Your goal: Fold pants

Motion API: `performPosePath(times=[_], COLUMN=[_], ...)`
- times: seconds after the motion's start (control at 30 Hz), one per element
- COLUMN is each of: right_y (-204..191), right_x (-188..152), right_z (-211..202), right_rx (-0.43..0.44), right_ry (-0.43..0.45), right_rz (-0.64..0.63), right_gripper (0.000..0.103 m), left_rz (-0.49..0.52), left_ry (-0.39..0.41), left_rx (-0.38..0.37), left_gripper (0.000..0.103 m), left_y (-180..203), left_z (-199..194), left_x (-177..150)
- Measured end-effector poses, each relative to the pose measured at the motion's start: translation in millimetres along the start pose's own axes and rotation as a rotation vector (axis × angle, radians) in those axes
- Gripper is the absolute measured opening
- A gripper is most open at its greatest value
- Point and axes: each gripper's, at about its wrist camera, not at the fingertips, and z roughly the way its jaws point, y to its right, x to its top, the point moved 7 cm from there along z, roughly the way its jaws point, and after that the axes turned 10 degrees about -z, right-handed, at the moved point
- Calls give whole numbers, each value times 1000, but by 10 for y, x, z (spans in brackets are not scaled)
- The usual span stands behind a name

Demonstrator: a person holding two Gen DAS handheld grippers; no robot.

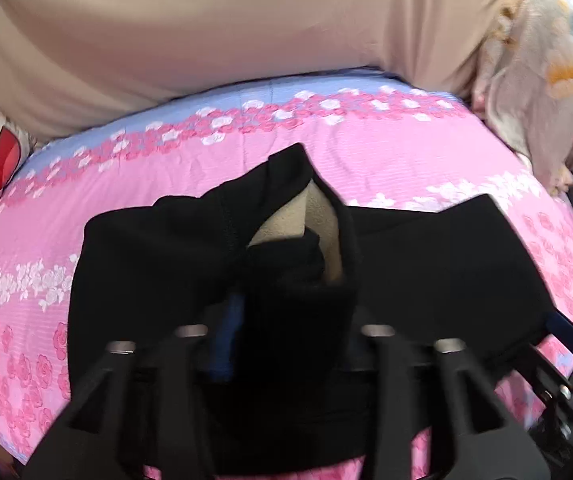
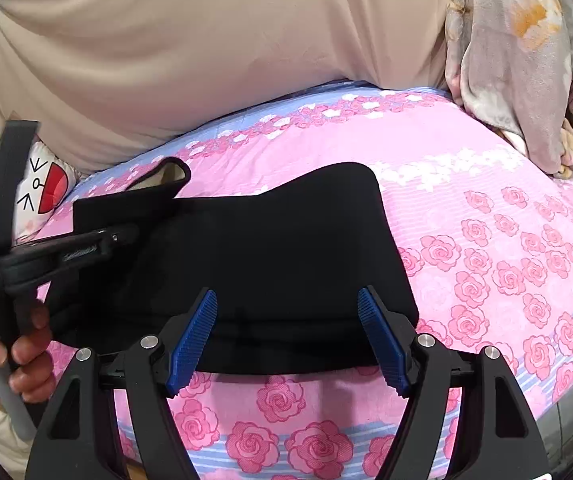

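Black pants (image 2: 270,248) with a beige fleece lining lie folded on the pink rose-print bed sheet (image 2: 506,248). My left gripper (image 1: 286,320) is shut on a bunched part of the pants (image 1: 190,248) and lifts it, the lining (image 1: 318,224) showing inside. A blue pad (image 1: 226,340) peeks out beside the cloth. In the right wrist view the left gripper (image 2: 126,236) reaches in from the left, held by a hand. My right gripper (image 2: 286,320) is open and empty, its blue pads (image 2: 194,340) just above the pants' near edge.
A beige fabric-covered headboard (image 2: 206,40) rises behind the bed. A floral blanket (image 2: 518,60) is piled at the right. A cartoon-face pillow (image 2: 42,192) sits at the left. The sheet (image 1: 406,152) stretches beyond the pants.
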Motion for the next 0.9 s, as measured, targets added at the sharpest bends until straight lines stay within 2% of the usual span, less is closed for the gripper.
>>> performPosePath(times=[0.03,0.1,0.17,0.23,0.3,0.33,0.4,0.47,0.6,0.73,0.77,0.8,0.83,0.87,0.9], right_y=[-12,-45,-110,-200,-345,-407,-532,-679,-890,-1058,-1107,-1135,-1173,-1222,-1250], right_x=[14,81,170,246,310,324,337,333,312,370,382,392,401,427,459], right_z=[6,23,18,58,186,259,434,571,787,845,877,903,915,929,937], right_rx=[1,11,70,163,277,307,369,438,522,522,529,531,534,504,488], right_ry=[-2,-7,2,-2,-29,-48,-98,-135,-190,-188,-195,-197,-196,-193,-189], right_rz=[-5,-11,3,33,58,66,107,153,231,233,239,254,258,233,217], right_gripper=[73,73,76,83,83,83,83,83,84,83,81,65,32,18,17], left_rz=[-5,-7,17,29,29,13,-23,-75,-136,-161,-160,-159,-156,-156,-160], left_ry=[2,38,97,150,167,167,151,126,97,85,83,85,84,83,82], left_rx=[-28,-55,-26,79,179,241,304,321,327,308,304,307,310,313,312], left_gripper=[96,97,97,97,97,97,97,97,97,97,97,97,97,97,97], left_y=[-3,-70,-177,-408,-656,-839,-1110,-1367,-1701,-1839,-1853,-1871,-1877,-1885,-1893], left_z=[-89,-325,-585,-735,-746,-736,-698,-670,-669,-656,-656,-648,-661,-657,-655], left_x=[-13,-29,-30,-43,-64,-102,-172,-251,-389,-465,-484,-499,-521,-530,-538])
